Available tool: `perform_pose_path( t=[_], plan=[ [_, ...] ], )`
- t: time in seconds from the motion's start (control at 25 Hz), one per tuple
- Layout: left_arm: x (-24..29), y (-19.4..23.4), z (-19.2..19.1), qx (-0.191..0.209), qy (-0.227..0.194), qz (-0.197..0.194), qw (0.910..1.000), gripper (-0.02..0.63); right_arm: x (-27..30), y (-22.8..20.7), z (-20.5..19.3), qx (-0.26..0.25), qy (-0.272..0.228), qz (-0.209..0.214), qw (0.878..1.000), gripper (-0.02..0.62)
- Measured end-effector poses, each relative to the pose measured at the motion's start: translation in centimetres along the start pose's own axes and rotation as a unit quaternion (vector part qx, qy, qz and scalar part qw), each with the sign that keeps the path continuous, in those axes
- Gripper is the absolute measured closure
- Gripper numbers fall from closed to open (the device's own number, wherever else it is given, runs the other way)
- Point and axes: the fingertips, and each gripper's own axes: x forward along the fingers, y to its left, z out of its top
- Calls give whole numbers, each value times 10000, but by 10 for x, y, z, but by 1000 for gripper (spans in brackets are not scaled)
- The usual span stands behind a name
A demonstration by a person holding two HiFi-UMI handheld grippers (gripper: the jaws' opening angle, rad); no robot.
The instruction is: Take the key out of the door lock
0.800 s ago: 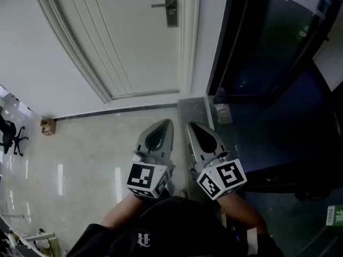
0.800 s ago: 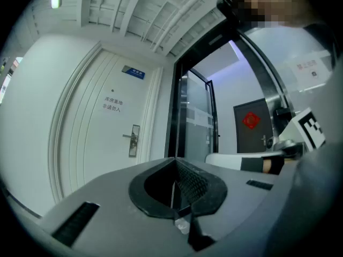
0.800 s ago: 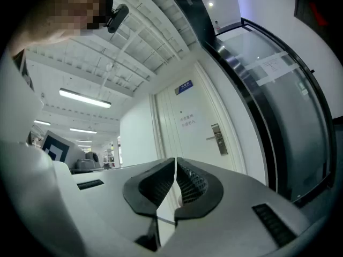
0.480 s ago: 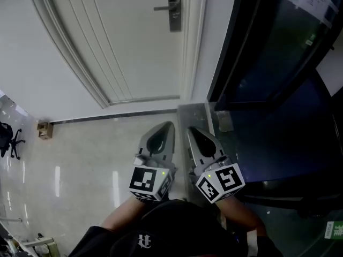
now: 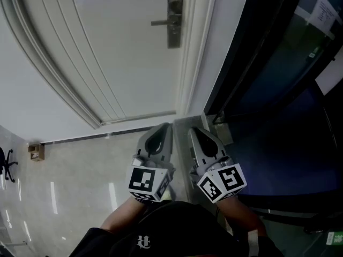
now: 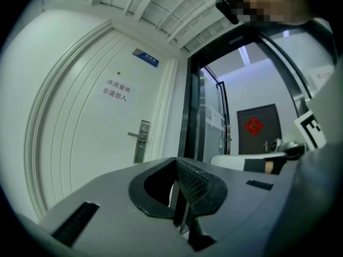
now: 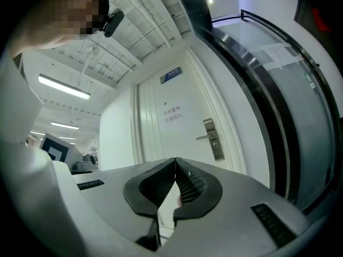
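The white door [image 5: 123, 63] carries a metal lock plate [image 5: 174, 21] with a lever handle [image 5: 159, 22] pointing left. No key can be made out on it at this distance. Both grippers are held low and side by side, well short of the door, pointing at it. The left gripper [image 5: 165, 127] is shut and empty, its tips meeting in its own view [image 6: 176, 164], where the lock plate [image 6: 142, 141] shows far ahead. The right gripper [image 5: 192, 130] is shut too, with nothing held [image 7: 176, 161]; its view shows the lock plate [image 7: 213, 139] up to the right.
A dark glass partition [image 5: 278, 74] in a black frame runs along the right. A small cardboard box [image 5: 36, 151] and an office chair [image 5: 5, 162] stand on the shiny floor at left. A dark door with a red ornament [image 6: 256, 137] lies behind the glass.
The head view has moved closer to the door: the lock plate sits lower and larger, and the box and chair have slid left. Both grippers stay shut, side by side.
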Motion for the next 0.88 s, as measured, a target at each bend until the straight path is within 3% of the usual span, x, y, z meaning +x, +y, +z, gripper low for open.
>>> perform_pose_path(
  t=[0.16, 0.52, 0.88],
  plan=[
    [33, 33, 3, -53, 114, -65, 9999, 601, 43, -12, 3, -39, 56, -127, 9999, 580],
    [107, 82, 14, 40, -91, 19, 9999, 601, 115, -45, 8, -46, 98, -133, 9999, 580],
    [215, 108, 9, 129, -168, 402, 9990, 601, 180, -124, 28, -9, -82, -14, 10000, 580]
  ],
)
